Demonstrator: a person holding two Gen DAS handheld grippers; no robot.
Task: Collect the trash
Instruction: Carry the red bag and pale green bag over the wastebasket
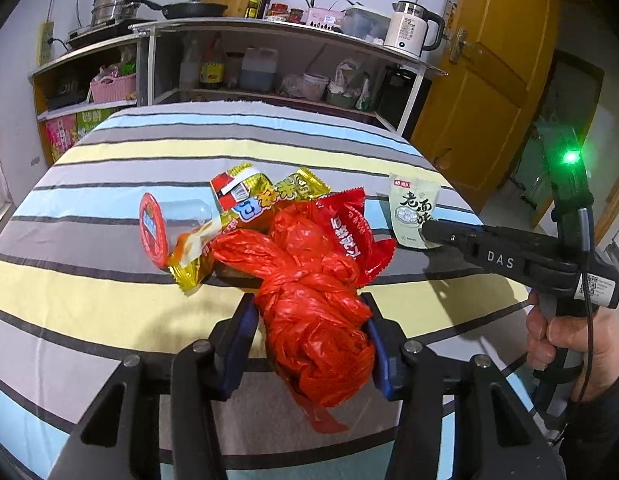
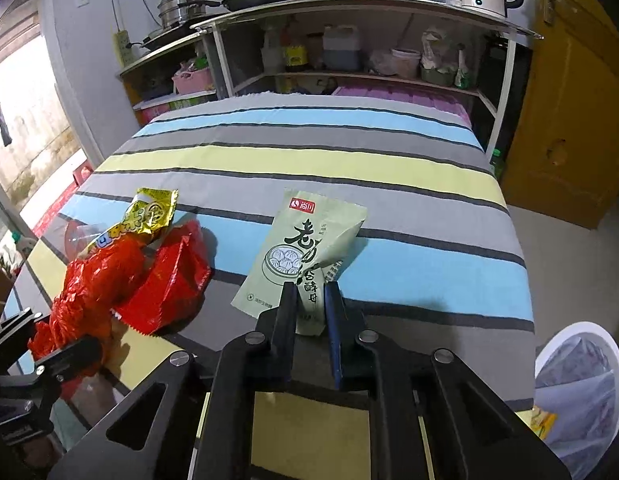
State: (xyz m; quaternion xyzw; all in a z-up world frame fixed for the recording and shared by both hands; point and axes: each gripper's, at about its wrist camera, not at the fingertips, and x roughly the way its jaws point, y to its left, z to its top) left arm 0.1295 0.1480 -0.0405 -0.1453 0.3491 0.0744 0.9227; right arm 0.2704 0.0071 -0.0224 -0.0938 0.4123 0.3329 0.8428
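Striped cloth (image 1: 237,152) in grey, pale blue and yellow bands covers the table; behind it stands a two-tier metal shelf (image 1: 269,28) carrying a steamer pot (image 1: 115,4), a frying pan (image 1: 193,9), bottles and a white electric kettle (image 1: 411,28), with a yellow wooden door (image 1: 489,80) to the right.

Working left to right across the cloth:

1. A clear plastic cup with a red lid (image 1: 155,228) lies on its side.
2. Gold snack wrappers (image 1: 265,196) lie behind and beside it, partly overlapped by a red foil wrapper (image 1: 349,232).
3. The left gripper (image 1: 309,332) is clamped on a knotted red plastic bag (image 1: 309,304), which sits between both fingers and reaches forward into the wrapper pile.
4. The right gripper (image 2: 311,300) is closed on the near edge of a pale green yeast packet (image 2: 293,256). The packet's right side is creased upward; its far edge appears to rest on the cloth (the fisheye view makes this hard to confirm).
5. A white bin lined with a translucent bag (image 2: 581,384) stands on the floor off the table's right edge, with a small yellow item inside.
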